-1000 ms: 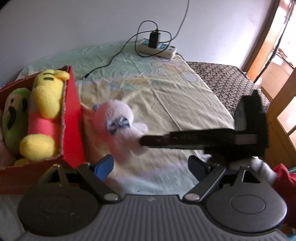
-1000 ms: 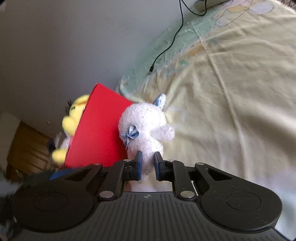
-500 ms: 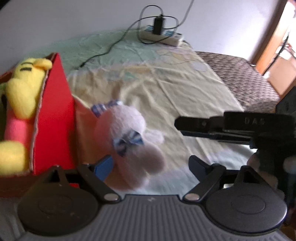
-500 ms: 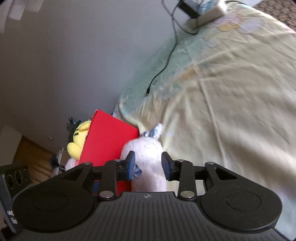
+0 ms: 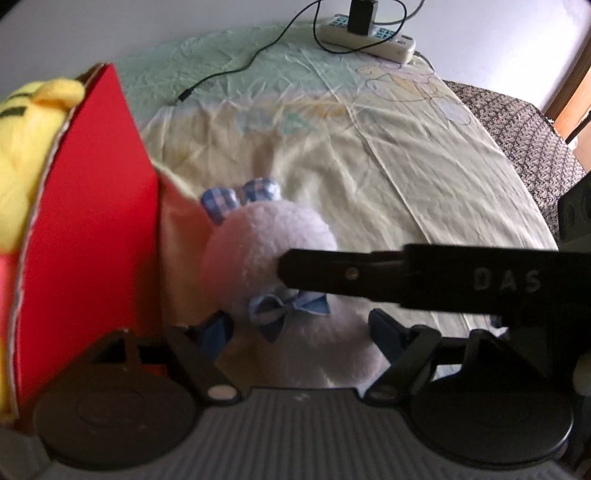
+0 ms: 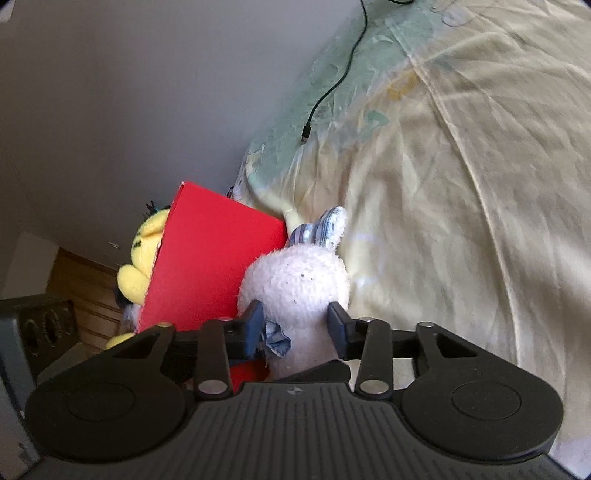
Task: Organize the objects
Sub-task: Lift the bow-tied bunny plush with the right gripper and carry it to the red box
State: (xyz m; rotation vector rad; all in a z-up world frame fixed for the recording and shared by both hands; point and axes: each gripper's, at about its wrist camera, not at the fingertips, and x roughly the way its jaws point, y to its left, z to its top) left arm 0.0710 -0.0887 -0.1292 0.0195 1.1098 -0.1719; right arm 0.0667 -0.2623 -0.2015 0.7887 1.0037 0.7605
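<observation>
The yellow soft toy [image 5: 22, 155] at the far left of the left wrist view is cut off by the frame edge. The wall of the red box [image 5: 92, 229] it sits in hides the rest of it, and the inside of the box cannot be seen. Just right of the box, the white plush rabbit [image 5: 266, 243] lies on the pale yellow sheet [image 5: 424, 177], its checked blue ears toward the box corner. Whether it touches the box is unclear.

The rabbit's lower body is hidden behind the left gripper [image 5: 301, 325]. That gripper's jaws have just been closing and stand either side of the body, with a sliver of gap on the box side, so it is not yet clamped.

A black finger of the right gripper [image 6: 295, 321] crosses from the right over the rabbit's face and covers it. Raised letters on that finger read "DAS".

At the top of the view, a black charger is plugged into the power strip [image 5: 369, 35]. Any markings on the strip are too small to read.

In the right wrist view a dark device [image 6: 40, 325] with round holes is cut off at the left edge. The right gripper's jaws have just been closing, and its pads press into the fur on both sides of the rabbit below the head, holding it.
</observation>
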